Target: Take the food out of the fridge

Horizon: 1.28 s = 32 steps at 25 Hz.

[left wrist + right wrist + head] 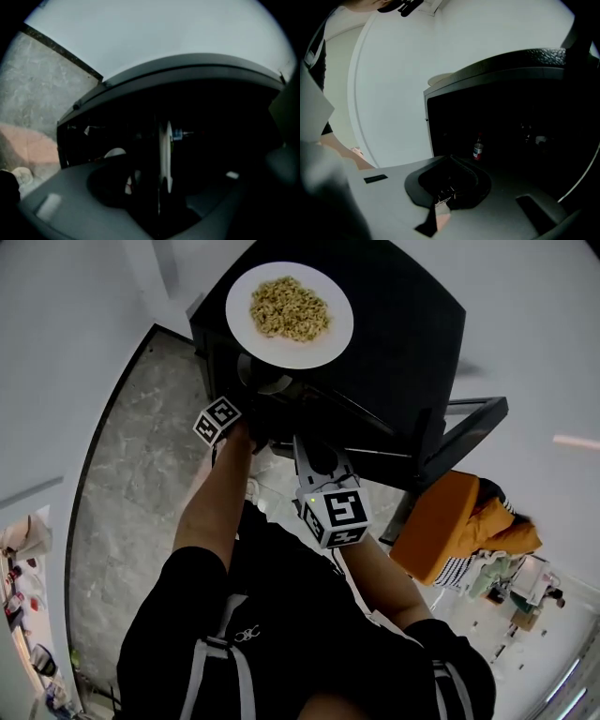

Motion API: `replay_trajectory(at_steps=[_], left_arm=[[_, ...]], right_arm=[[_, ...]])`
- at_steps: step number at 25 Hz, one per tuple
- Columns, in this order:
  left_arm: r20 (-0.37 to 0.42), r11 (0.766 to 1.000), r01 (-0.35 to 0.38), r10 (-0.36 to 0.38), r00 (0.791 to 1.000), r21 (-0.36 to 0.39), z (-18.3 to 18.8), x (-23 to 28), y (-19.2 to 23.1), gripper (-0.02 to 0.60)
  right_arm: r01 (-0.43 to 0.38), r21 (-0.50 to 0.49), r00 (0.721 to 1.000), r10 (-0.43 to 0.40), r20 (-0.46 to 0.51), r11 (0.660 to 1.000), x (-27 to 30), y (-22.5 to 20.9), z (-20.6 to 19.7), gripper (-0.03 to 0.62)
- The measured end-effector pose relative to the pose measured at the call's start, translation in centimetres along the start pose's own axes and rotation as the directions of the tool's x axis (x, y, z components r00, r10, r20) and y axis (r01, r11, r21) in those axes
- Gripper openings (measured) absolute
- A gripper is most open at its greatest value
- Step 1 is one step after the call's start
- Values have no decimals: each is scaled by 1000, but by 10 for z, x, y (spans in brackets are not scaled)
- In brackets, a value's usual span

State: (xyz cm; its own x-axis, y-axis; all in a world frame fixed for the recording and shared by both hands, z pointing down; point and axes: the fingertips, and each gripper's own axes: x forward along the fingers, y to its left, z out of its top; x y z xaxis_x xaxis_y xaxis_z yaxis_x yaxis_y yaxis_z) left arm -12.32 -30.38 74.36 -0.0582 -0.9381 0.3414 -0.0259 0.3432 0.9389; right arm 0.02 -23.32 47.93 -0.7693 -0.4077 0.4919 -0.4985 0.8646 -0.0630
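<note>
Noodles (289,307) on plate (330,341), atop fridge (412,324): likely rigid, breakable, load loose; lift level by rim. Bottle (478,149) inside: probably slick; pinch body. Left gripper (258,426) spread wide, empty; right gripper (305,444) clenched, empty.

the inside of the small black box-shaped fridge (403,334) is lost in darkness. the label of a small red-capped bottle (478,149) near its left edge is too small to be read; a blurred white upright shape (165,154) cannot be identified.
</note>
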Motion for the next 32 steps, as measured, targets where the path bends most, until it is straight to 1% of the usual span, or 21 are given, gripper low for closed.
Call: replay_trajectory(at_steps=[4, 7, 13, 17, 20, 21, 22, 23, 24, 25, 30, 32], left_arm=[[6, 1000, -1, 1, 1000, -5, 4, 6, -3, 247], [3, 1000, -24, 24, 1000, -7, 3, 2, 1, 245], [4, 993, -96, 96, 995, 61, 3, -16, 4, 244], [-3, 994, -99, 99, 995, 47, 2, -26, 8, 244], [-16, 993, -107, 108, 994, 58, 1, -31, 7, 239], [-24, 993, -100, 102, 995, 60, 1, -32, 5, 228], [-34, 994, -86, 88, 996, 65, 1, -33, 1, 199], [-44, 995, -68, 71, 996, 77, 1, -32, -4, 149], [-54, 995, -52, 57, 997, 90, 1, -32, -10, 76], [-62, 994, -45, 51, 997, 95, 1, -31, -14, 27], [-66, 999, -36, 37, 997, 18, 2, -34, -16, 18], [-59, 1000, -14, 14, 998, -5, 3, -39, -16, 16]], right_arm=[[-1, 10, 1000, 1, 2, 1000, 6, -8, -3, 0], [-8, 18, 1000, 8, 0, 1000, 7, -9, -2, 0], [-39, 12, 999, 39, 7, 999, 12, -4, 7, 0], [-55, 17, 998, 55, 4, 998, 16, -2, 9, 0], [-63, 19, 998, 63, 2, 998, 17, 0, 10, 0], [-65, 19, 998, 65, 1, 998, 17, 0, 10, 0], [-66, 21, 998, 66, 1, 998, 17, 1, 10, 0], [-68, 22, 998, 68, 1, 997, 17, 2, 10, 0], [-68, 24, 998, 68, 1, 997, 16, 2, 10, 0], [-68, 25, 998, 68, 1, 997, 15, 2, 9, 0], [-67, 33, 998, 67, 5, 997, 12, 1, 7, 0], [-69, 33, 998, 68, 6, 997, 10, 1, 7, 0]])
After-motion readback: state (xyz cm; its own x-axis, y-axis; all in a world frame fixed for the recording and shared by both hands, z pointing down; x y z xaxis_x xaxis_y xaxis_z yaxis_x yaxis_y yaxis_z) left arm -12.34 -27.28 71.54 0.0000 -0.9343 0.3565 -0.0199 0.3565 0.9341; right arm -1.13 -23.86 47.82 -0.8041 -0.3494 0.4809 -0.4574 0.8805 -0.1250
